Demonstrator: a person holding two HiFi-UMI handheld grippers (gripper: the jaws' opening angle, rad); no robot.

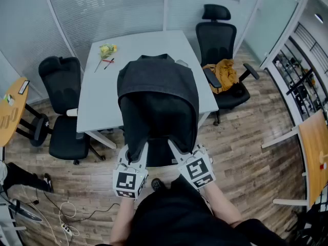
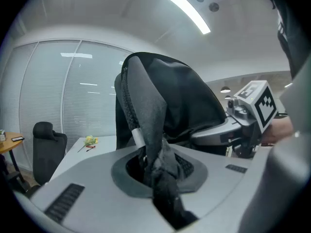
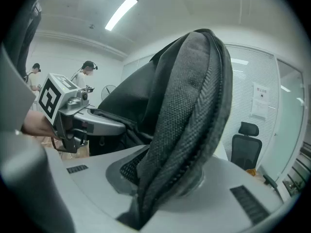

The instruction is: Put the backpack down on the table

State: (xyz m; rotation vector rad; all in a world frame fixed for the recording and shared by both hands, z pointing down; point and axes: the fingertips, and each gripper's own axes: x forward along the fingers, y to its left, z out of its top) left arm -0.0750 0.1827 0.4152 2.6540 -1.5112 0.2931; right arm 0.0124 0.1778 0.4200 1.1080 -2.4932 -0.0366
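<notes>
A dark grey backpack (image 1: 158, 94) hangs in the air in front of me, over the near edge of the white table (image 1: 102, 91). My left gripper (image 1: 137, 148) is shut on its left shoulder strap (image 2: 146, 130), which runs down between the jaws. My right gripper (image 1: 176, 148) is shut on the right shoulder strap (image 3: 187, 120), a wide padded mesh band pinched between its jaws. In the left gripper view the right gripper (image 2: 243, 125) shows off to the right beside the pack. The left gripper (image 3: 73, 115) shows at the left of the right gripper view.
Yellow flowers and a red pen (image 1: 106, 53) lie at the table's far left. Black office chairs stand at the left (image 1: 64, 106) and far right (image 1: 220, 50), the right one with a mustard jacket (image 1: 223, 73). Two people (image 3: 87, 72) stand in the background.
</notes>
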